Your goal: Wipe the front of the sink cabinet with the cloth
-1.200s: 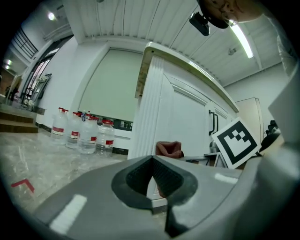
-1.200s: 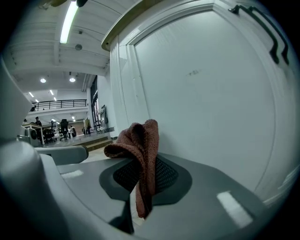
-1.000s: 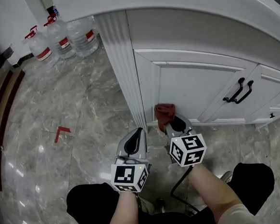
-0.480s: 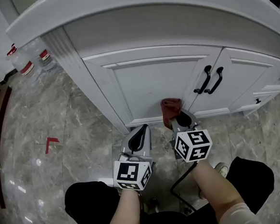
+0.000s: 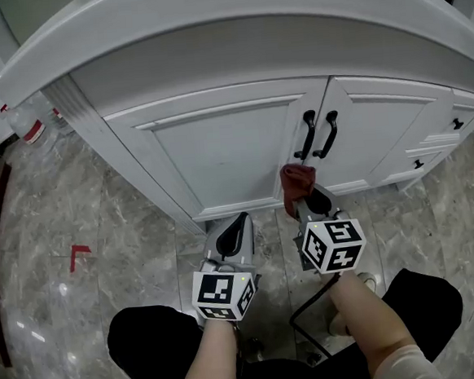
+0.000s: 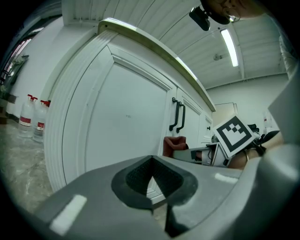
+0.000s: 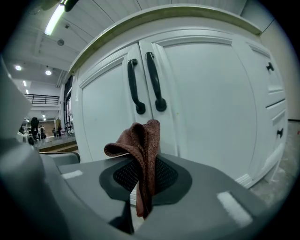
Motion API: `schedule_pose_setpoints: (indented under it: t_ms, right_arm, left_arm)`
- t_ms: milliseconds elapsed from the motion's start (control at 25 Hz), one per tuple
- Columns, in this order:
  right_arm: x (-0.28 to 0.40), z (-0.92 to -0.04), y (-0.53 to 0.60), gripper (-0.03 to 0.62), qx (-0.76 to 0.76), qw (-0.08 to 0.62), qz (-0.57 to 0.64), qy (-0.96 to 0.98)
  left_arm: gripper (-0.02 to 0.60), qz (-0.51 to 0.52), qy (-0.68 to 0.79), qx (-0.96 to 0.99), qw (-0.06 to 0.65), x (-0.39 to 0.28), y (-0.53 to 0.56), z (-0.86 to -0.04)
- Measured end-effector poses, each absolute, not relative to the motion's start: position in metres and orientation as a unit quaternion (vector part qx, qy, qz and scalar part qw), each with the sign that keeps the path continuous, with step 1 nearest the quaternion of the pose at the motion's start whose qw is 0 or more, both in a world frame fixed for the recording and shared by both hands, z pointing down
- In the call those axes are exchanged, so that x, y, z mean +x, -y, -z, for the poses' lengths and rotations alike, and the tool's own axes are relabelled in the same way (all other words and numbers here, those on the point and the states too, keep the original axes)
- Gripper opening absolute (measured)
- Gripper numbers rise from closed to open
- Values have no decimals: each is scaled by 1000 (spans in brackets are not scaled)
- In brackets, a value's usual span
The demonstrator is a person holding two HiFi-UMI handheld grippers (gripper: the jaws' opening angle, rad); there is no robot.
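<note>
Right gripper (image 5: pixel 309 197) clenched on cloth (image 7: pixel 145 140): rust-brown, coarse weave, bunched in folds, held low before sink cabinet (image 5: pixel 217 145), under paired black bar handles (image 7: pixel 153 80). Left gripper (image 5: pixel 240 219) pinched together, empty. Cabinet white, panelled doors, fluted corner. Floor (image 5: pixel 101 228) glossy grey marble. Bottles (image 6: pixel 26 115) red-labelled, print unreadable.

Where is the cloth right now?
Head view, right of centre: the reddish-brown cloth is pinched in the right gripper, just below the black handles of the white sink cabinet.

1 overhead, 2 low views; cabinet (image 5: pixel 217 149) shared
</note>
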State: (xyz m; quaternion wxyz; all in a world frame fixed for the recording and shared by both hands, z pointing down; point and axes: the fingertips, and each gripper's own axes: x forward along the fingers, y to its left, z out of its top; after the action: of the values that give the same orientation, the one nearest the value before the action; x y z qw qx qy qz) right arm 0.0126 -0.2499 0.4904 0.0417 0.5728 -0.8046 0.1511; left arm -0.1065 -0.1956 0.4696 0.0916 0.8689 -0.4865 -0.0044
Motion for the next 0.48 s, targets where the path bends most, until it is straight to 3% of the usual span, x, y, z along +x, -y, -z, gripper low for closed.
schedule_pose_setpoints:
  t_ms: [240,480]
  right_arm:
    - [-22,-499,244,77,538,51,-146,829]
    - [-99,-539,242,78,487,73,-166,854]
  left_arm:
    - [0,-4,508,854,107,-127,194,-483]
    - [0,-17,556,824,109,-187,189,-498]
